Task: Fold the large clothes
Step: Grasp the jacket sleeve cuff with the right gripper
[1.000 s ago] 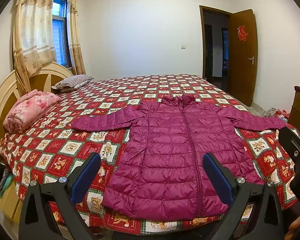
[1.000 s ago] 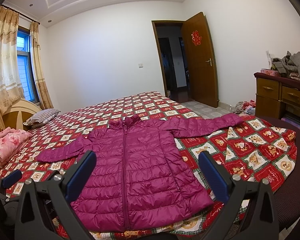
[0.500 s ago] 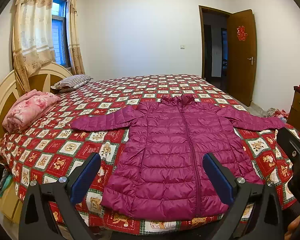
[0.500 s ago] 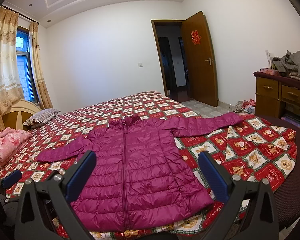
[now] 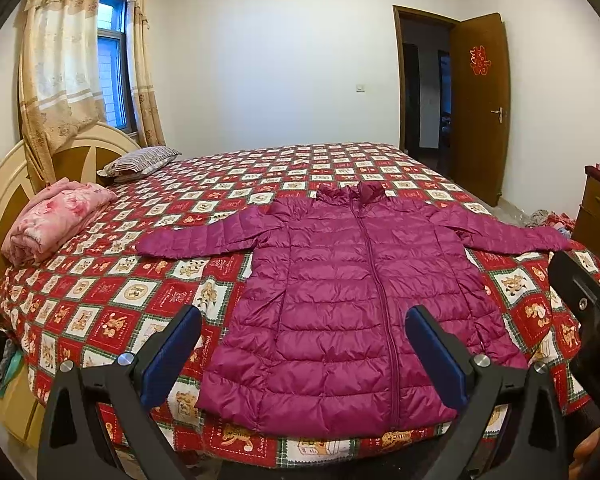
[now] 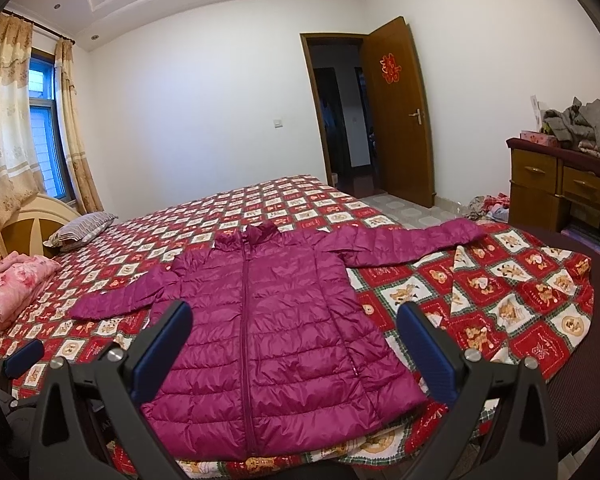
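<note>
A magenta quilted puffer jacket (image 5: 352, 304) lies flat and zipped on the bed, front up, both sleeves spread out to the sides, hem at the near edge. It also shows in the right wrist view (image 6: 268, 328). My left gripper (image 5: 300, 356) is open and empty, held above the near edge of the bed over the jacket's hem. My right gripper (image 6: 294, 350) is open and empty, also short of the hem. Part of the right gripper (image 5: 580, 300) shows at the right edge of the left wrist view.
The bed has a red patchwork cover (image 5: 100, 304) and a wooden headboard (image 5: 4, 200) at the left. A folded pink blanket (image 5: 56, 216) and striped pillow (image 5: 140, 160) lie near it. A wooden dresser (image 6: 560, 188) with piled clothes stands right. An open door (image 6: 396, 112) is behind.
Almost nothing has changed. Both grippers stay open and nearly still; the left view has shifted very slightly.
</note>
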Motion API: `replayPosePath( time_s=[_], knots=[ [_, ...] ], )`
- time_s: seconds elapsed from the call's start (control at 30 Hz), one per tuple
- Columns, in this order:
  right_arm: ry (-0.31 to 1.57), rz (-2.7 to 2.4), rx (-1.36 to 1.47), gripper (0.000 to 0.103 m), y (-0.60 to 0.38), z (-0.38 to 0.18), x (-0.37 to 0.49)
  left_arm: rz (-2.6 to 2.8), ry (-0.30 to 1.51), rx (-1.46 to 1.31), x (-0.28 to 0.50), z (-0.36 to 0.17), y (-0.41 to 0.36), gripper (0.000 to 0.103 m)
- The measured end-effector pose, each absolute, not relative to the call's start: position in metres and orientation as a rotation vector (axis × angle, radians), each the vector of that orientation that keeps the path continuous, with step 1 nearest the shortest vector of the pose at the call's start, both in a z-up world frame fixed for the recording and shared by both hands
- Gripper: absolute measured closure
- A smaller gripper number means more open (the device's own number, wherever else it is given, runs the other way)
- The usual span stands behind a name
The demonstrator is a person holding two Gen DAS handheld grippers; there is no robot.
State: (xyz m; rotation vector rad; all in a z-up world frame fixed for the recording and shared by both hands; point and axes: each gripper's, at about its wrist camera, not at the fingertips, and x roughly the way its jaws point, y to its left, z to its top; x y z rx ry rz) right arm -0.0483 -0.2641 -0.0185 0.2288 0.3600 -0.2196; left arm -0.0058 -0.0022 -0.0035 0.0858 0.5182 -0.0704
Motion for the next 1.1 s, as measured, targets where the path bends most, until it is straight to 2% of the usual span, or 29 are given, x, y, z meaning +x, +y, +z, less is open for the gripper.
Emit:
replayPosePath(
  time_s=[0.4, 0.73, 1.1],
  knots=[
    [0.393, -0.258, 0.251, 0.0, -0.29, -0.027, -0.028, -0.154, 0.558, 0.052, 0.023, -0.016, 0.002, 0.001],
    [0.514, -0.327, 0.322, 0.0, -0.328, -0.06, 0.006, -0.219, 0.639, 0.011, 0.069, -0.041, 0.003, 0.001],
    [0.474, -0.503, 0.39, 0.0, -0.395, -0.047, 0.041, -0.217, 0.555, -0.039, 0.131, -0.018, 0.024, 0.001]
  ],
)
